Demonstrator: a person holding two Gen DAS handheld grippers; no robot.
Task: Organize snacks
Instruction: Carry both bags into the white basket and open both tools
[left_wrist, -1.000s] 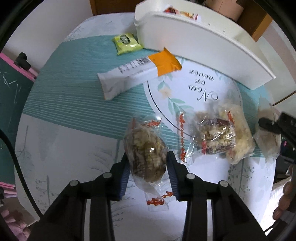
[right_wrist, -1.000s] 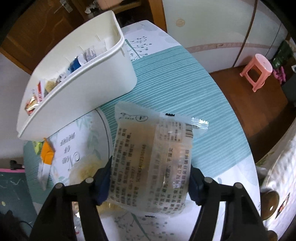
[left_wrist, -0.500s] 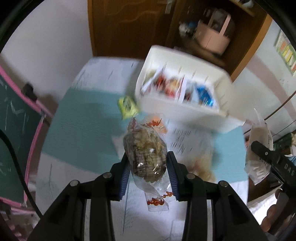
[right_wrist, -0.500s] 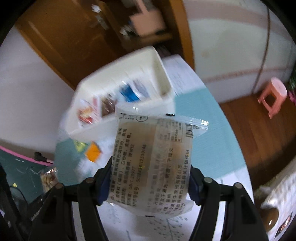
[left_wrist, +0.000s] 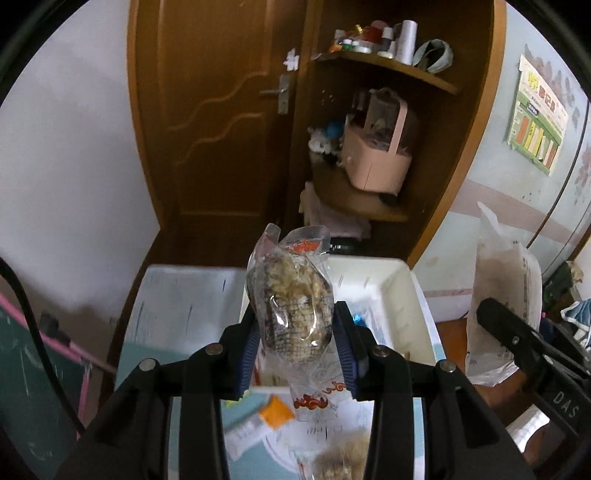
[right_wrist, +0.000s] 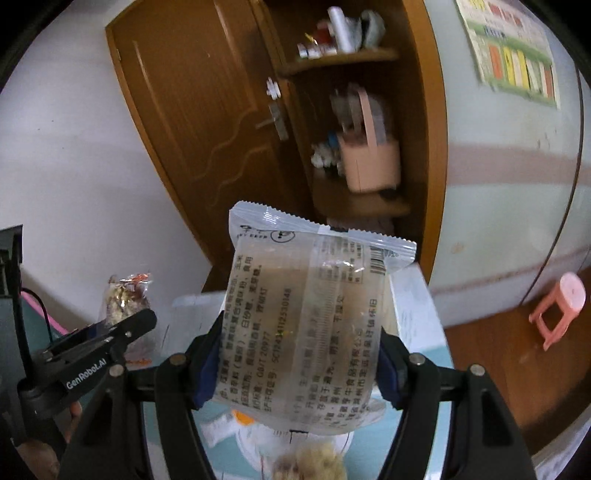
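Observation:
My left gripper (left_wrist: 297, 343) is shut on a clear-wrapped brown nut-cake snack (left_wrist: 293, 310) and holds it high above the white organizer bin (left_wrist: 413, 295). My right gripper (right_wrist: 299, 363) is shut on a flat translucent snack packet with printed text (right_wrist: 306, 332), also lifted above the table. The packet shows at the right of the left wrist view (left_wrist: 506, 295); the nut-cake snack shows at the left of the right wrist view (right_wrist: 123, 299). The bin's contents are mostly hidden behind the held snacks.
On the teal-striped table (left_wrist: 184, 369) lie a white and orange bar packet (left_wrist: 258, 421) and more wrapped snacks at the near edge (left_wrist: 340, 458). Behind stand a wooden door (left_wrist: 221, 110), a corner shelf with a pink basket (left_wrist: 376, 158), and a pink stool (right_wrist: 557, 310).
Both grippers have risen and tilted up from the table with their snacks still held. The views now look over the bin toward the door and shelf.

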